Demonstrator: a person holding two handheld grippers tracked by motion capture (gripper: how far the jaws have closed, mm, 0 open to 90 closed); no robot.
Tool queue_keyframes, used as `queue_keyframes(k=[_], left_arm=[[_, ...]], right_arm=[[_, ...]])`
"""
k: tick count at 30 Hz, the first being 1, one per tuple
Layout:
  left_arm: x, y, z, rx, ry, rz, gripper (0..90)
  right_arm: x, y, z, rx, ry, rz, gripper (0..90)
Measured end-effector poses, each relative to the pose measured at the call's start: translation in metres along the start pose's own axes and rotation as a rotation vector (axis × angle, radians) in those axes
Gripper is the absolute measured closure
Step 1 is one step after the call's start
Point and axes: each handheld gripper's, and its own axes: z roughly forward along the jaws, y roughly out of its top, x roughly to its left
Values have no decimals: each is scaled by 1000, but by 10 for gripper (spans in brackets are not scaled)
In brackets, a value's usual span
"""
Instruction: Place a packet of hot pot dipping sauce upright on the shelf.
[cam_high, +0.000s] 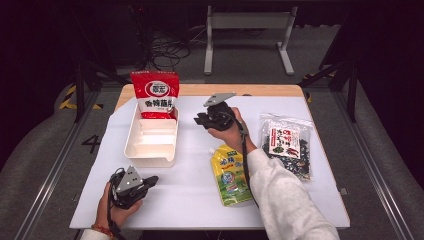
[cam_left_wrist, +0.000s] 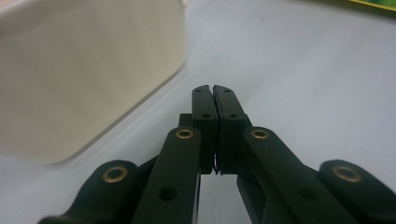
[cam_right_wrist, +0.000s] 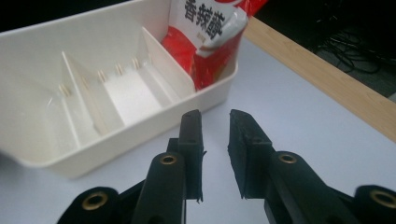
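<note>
red bag (cam_high: 155, 95) stands in tray (cam_high: 150, 150) end slot | yellow pouch (cam_high: 230, 175), dark packet (cam_high: 287, 145) still on worktop | left gripper (cam_left_wrist: 213, 89) closed, right gripper (cam_right_wrist: 215, 116) apart, both empty

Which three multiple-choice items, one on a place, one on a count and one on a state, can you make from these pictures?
1. Where is the red snack bag?
A. In the far compartment of the white divided tray
B. Flat beside the seaweed packet
C. In the left gripper

2. How many packets lie on the table outside the tray?
A. One
B. Two
C. Four

3. How are the grippers?
A. Both shut
B. Left open, right shut
C. Left shut, right open

Answers:
1. A, it stands in the tray's far end.
2. B, the yellow spout pouch and the seaweed packet.
3. C, the left gripper has its jaws together, the right gripper has a gap.
</note>
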Motion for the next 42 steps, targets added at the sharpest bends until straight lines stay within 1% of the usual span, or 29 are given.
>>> queue_keyframes(k=[1, 2, 5, 6, 9, 10, 13, 14, 15, 16, 17, 18, 19, 21, 22, 23, 24, 26, 30, 32, 34, 36, 38, 41, 42], left_arm=[[-2, 1, 1, 1, -7, 1, 877], [-2, 3, 3, 3, -15, 3, 874], [-5, 5, 6, 5, -23, 11, 869], [-8, 9, 10, 10, -40, 22, 867], [-13, 14, 18, 20, -62, 42, 866], [-14, 16, 20, 21, -67, 48, 866], [-17, 20, 25, 23, -89, 59, 863], [-17, 20, 25, 23, -89, 59, 861], [-18, 23, 29, 27, -100, 65, 860], [-18, 23, 29, 27, -100, 65, 859], [-20, 25, 32, 26, -111, 70, 859], [-20, 26, 33, 29, -113, 73, 858], [-20, 26, 33, 29, -113, 73, 857], [-21, 28, 37, 24, -125, 73, 857], [-22, 29, 38, 26, -129, 81, 854], [-22, 29, 38, 26, -129, 81, 849], [-23, 29, 39, 25, -137, 81, 849], [-24, 31, 41, 26, -142, 90, 846], [-24, 32, 42, 27, -146, 95, 843], [-25, 32, 43, 26, -150, 95, 842], [-26, 31, 43, 30, -149, 99, 844], [-26, 32, 44, 30, -152, 91, 844], [-27, 32, 45, 28, -155, 95, 836], [-27, 35, 49, 27, -163, 87, 826], [-28, 36, 50, 23, -167, 91, 824]], right_arm=[[0, -5, -7, 2, -8, -6, 744], [0, -11, -16, 2, -2, -2, 743], [2, -26, -35, 9, -12, -10, 745], [2, -34, -45, 5, -14, -6, 745], [2, -50, -62, 10, -30, -5, 746], [2, -58, -70, 4, -32, 1, 746], [3, -75, -85, 8, -36, -1, 746], [3, -75, -85, 8, -36, -1, 746], [4, -87, -94, 11, -41, 4, 745], [4, -87, -94, 11, -41, 4, 745], [4, -98, -104, 2, -38, 14, 744], [5, -103, -108, 1, -39, 17, 744], [5, -103, -108, 1, -39, 17, 744], [7, -114, -119, 5, -45, 14, 743], [9, -120, -127, 11, -51, 8, 743], [9, -120, -127, 11, -51, 8, 743], [11, -126, -135, 12, -52, 13, 743], [15, -138, -151, 13, -72, 8, 739], [19, -150, -168, 6, -87, 20, 737], [21, -156, -174, 4, -89, 32, 735], [25, -163, -178, 18, -98, 27, 729], [28, -171, -180, 38, -88, 33, 724], [31, -180, -183, 63, -98, 29, 725], [33, -192, -184, 82, -99, 49, 728], [34, -195, -184, 91, -98, 54, 728]])
